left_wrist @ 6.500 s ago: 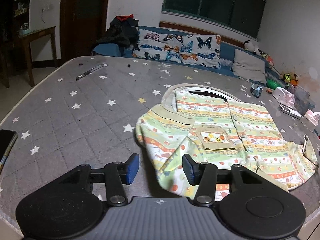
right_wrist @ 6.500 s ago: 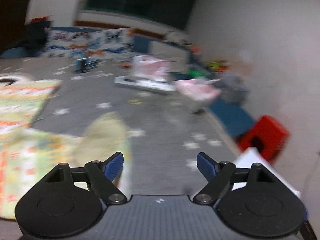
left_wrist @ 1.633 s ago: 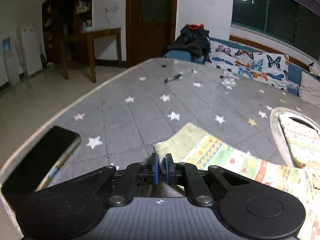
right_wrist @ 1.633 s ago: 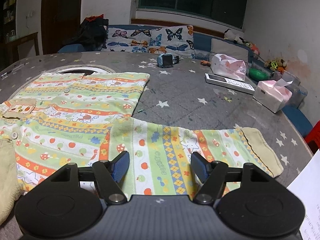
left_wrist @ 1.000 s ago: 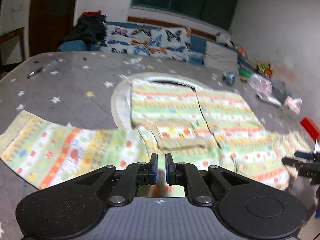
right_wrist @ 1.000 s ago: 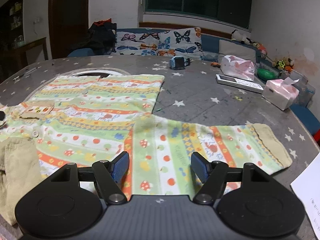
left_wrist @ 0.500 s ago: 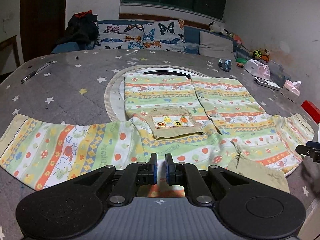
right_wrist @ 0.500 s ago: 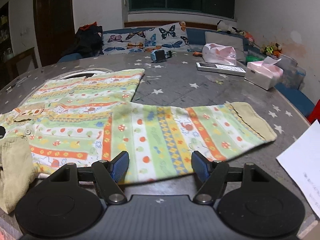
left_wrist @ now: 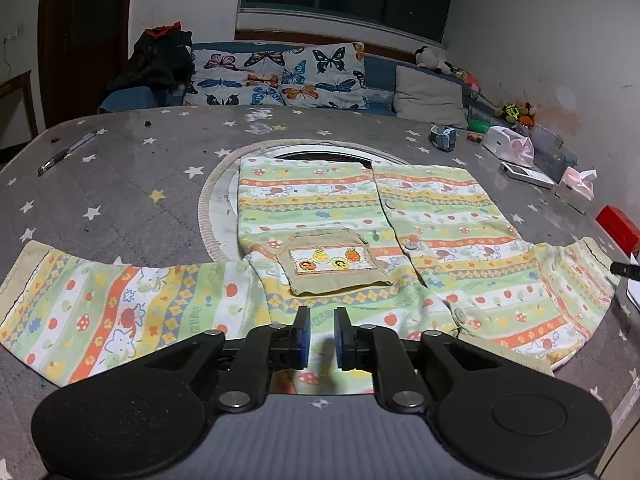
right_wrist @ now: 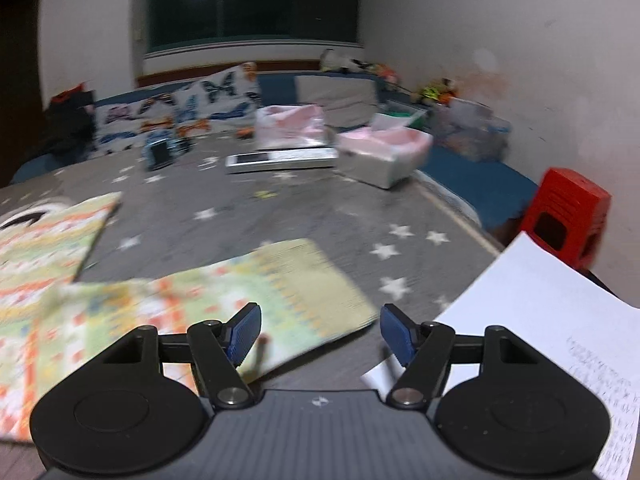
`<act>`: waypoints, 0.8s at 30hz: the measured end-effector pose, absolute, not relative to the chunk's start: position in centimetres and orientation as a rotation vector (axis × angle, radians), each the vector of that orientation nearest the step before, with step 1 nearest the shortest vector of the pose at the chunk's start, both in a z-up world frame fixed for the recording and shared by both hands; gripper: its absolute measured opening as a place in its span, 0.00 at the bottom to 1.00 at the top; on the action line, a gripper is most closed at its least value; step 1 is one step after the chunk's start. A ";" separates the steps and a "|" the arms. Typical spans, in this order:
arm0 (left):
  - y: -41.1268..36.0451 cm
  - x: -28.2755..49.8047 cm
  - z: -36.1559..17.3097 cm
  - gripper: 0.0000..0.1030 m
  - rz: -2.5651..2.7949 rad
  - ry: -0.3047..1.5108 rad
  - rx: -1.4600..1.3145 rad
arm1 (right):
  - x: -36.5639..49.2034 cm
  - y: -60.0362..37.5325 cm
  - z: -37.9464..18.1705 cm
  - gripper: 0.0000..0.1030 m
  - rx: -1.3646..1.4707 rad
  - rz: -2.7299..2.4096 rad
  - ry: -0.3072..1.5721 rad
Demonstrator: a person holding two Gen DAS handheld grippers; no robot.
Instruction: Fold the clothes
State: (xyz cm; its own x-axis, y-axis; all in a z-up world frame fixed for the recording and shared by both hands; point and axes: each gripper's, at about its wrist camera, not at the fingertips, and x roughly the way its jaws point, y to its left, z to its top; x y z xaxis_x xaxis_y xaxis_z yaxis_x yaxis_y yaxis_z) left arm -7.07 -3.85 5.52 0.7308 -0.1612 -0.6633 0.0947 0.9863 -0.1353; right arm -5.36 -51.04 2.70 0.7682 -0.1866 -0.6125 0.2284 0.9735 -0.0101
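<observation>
A child's striped green, orange and yellow shirt (left_wrist: pixel 360 216) lies flat on the grey star-patterned surface (left_wrist: pixel 120 184), front up, with a beige chest pocket (left_wrist: pixel 336 264) and both sleeves spread out. My left gripper (left_wrist: pixel 319 340) hovers over the shirt's near middle edge, its jaws a narrow gap apart and holding nothing. My right gripper (right_wrist: pixel 320 332) is open and empty just above the cuff end of the right sleeve (right_wrist: pixel 280 292). The right wrist view is blurred by motion.
A white sheet of paper (right_wrist: pixel 540 320) lies right of the right gripper. Tissue boxes (right_wrist: pixel 380 152), a remote (right_wrist: pixel 280 160) and a small watch (right_wrist: pixel 160 152) sit at the back right. A pen (left_wrist: pixel 68 152) lies far left. A red stool (right_wrist: pixel 568 212) stands off the edge.
My right gripper has swung right toward the right sleeve's cuff, now blurred. My left gripper's jaws have parted slightly and it has stayed over the shirt's near middle edge.
</observation>
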 end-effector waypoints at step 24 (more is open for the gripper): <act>-5.7 -6.9 6.6 0.29 -0.182 0.715 -0.068 | -5.4 -50.3 5.0 0.10 0.199 -0.097 0.593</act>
